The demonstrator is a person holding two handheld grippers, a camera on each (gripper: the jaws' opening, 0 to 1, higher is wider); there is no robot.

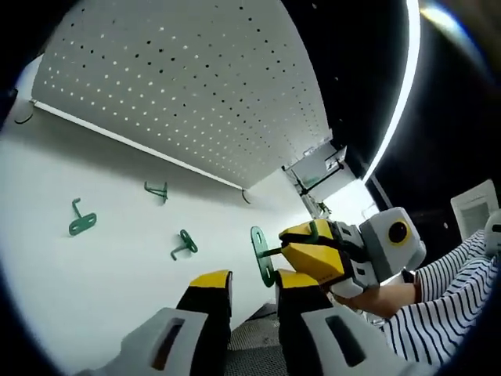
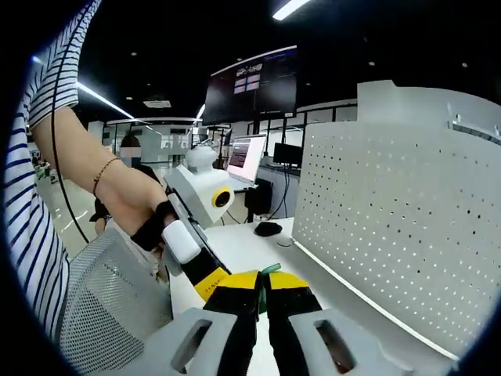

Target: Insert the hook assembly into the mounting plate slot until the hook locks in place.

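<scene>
Right gripper (image 1: pixel 301 262) clamps a green hook (image 1: pixel 261 254); left gripper (image 1: pixel 250 294) gapes beneath; three hooks (image 1: pixel 82 219) lie beyond, pegboard (image 1: pixel 196 86) edging them

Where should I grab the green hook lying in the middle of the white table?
Grab the upright bent wire of the green hook, coming from above. Its flat oval base lies on the white table, too flat to pinch, while the wire stands up and probably fits between the jaws of the left hand-held gripper.
</scene>
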